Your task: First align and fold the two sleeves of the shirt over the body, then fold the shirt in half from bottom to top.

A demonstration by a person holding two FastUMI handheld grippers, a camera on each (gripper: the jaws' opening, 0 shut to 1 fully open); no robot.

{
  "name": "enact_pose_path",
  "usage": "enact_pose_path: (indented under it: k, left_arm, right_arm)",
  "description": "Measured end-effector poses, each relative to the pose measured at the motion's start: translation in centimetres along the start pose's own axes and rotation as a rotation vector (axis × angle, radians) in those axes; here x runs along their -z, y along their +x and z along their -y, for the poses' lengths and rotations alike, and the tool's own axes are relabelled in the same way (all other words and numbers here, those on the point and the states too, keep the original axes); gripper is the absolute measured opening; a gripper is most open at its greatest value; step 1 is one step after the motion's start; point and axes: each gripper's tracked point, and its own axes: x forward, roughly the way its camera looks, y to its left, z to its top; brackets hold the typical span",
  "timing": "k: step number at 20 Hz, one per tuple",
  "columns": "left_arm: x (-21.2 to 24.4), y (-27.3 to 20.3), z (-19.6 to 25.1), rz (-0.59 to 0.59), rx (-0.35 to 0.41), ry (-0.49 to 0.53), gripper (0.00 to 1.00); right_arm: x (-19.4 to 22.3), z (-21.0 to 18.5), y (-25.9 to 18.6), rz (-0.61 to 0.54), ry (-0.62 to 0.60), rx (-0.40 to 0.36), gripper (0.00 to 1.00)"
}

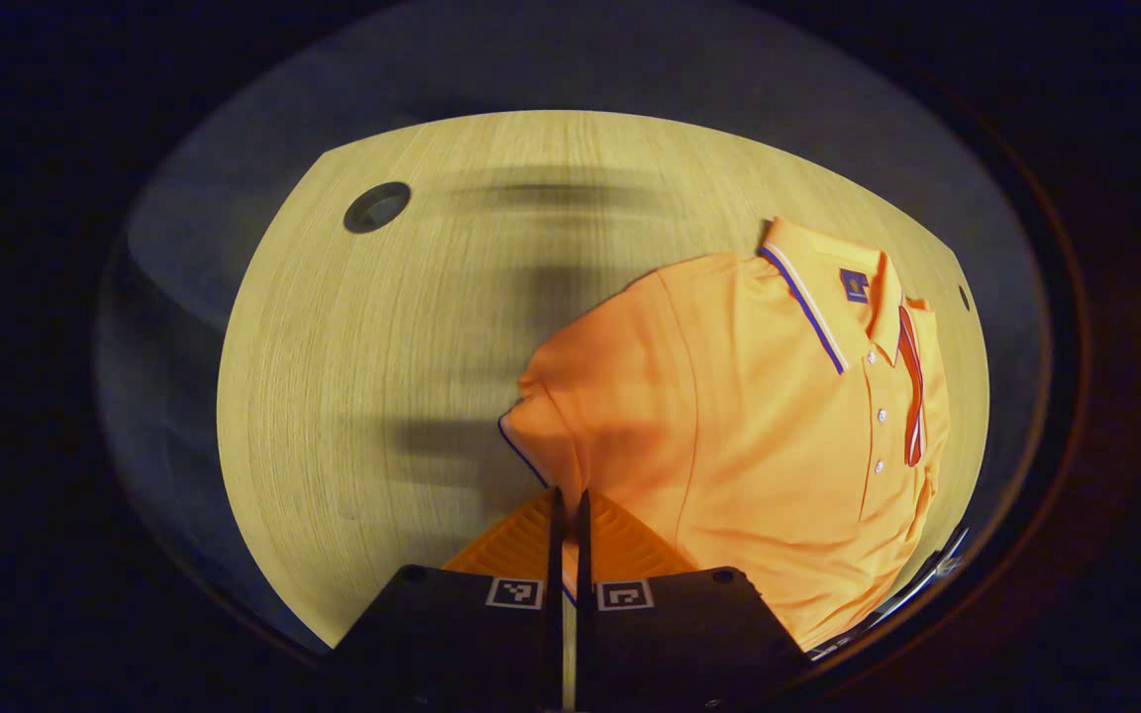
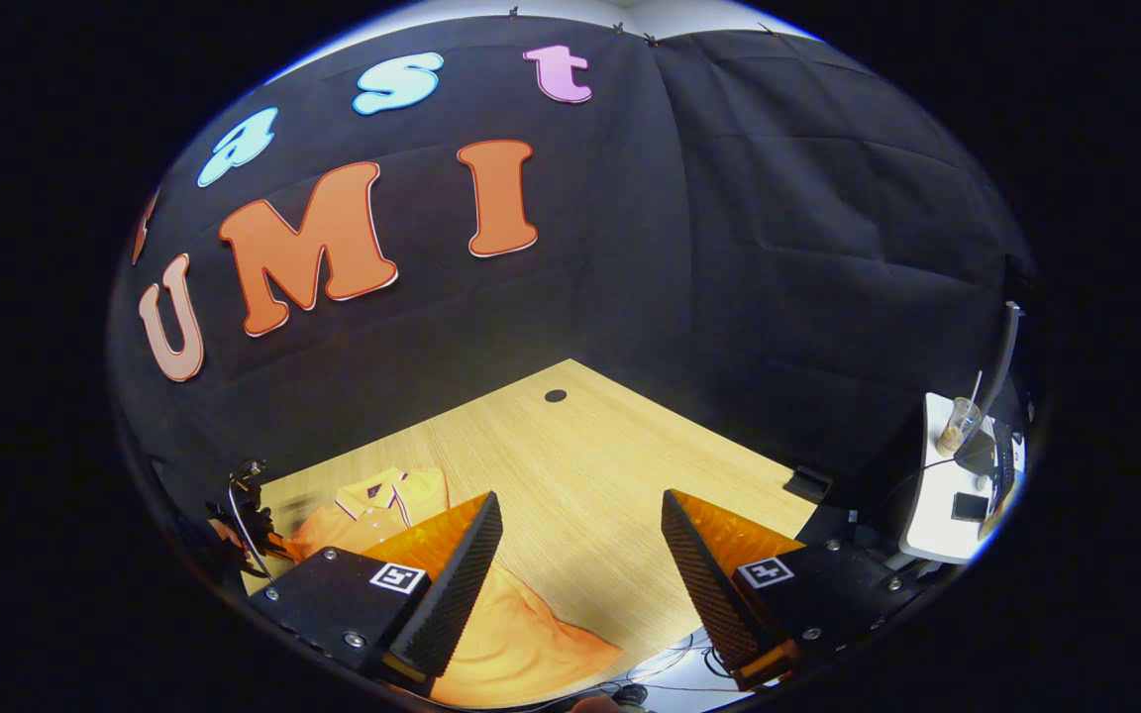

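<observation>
An orange polo shirt (image 1: 749, 416) with blue-and-white trim lies face up on the wooden table (image 1: 382, 376). Its collar (image 1: 887, 307) points right in the left gripper view, with one sleeve folded across the chest. My left gripper (image 1: 568, 515) is shut at the hem of the near sleeve (image 1: 536, 426), and a sliver of blue trim shows between its fingers. In the right gripper view, my right gripper (image 2: 580, 500) hangs open above the table with nothing between its fingers. The shirt (image 2: 521, 634) lies below and to the left of it.
The table has a round cable hole (image 1: 376, 206) near its far corner (image 2: 555, 395). A white side stand (image 2: 937, 505) with a drink cup (image 2: 957, 426) is at the right. Cables (image 2: 670, 659) lie by the table's near edge.
</observation>
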Motion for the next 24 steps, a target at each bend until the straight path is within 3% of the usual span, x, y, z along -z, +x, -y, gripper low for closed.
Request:
enact_pose_path:
  k: [6, 13, 15, 17, 18, 19, 20, 24]
  left_arm:
    - [-3.7, -3.3, 2.5, 0.181, 0.042, 0.114, 0.05]
    - [-6.5, -6.4, 9.1, 0.301, 0.160, 0.254, 0.05]
    - [-6.8, -6.9, 11.8, 0.330, 0.231, 0.285, 0.06]
    - [-7.0, -7.5, 14.2, 0.354, 0.303, 0.305, 0.18]
    - [-7.2, -7.8, 14.8, 0.369, 0.323, 0.309, 0.35]
    - [-7.2, -8.3, 15.6, 0.382, 0.354, 0.307, 0.38]
    - [-7.1, -8.5, 16.1, 0.389, 0.372, 0.307, 0.67]
    - [-7.0, -10.0, 14.8, 0.452, 0.334, 0.295, 0.96]
  right_arm:
    - [0.1, -0.1, 0.2, 0.002, -0.021, -0.006, 0.99]
    - [1.0, -0.7, 0.0, -0.015, -0.071, -0.004, 0.99]
    - [1.2, -0.6, -0.1, -0.021, -0.079, 0.001, 0.99]
    - [1.4, -0.6, -0.3, -0.029, -0.078, 0.002, 0.99]
    - [1.4, -0.6, -0.4, -0.029, -0.076, 0.003, 0.99]
    - [1.4, -0.6, -0.4, -0.029, -0.075, 0.001, 0.99]
    - [1.7, -0.6, -0.3, -0.026, -0.071, -0.002, 0.99]
    - [2.4, -0.8, 0.5, -0.007, -0.072, -0.030, 0.99]
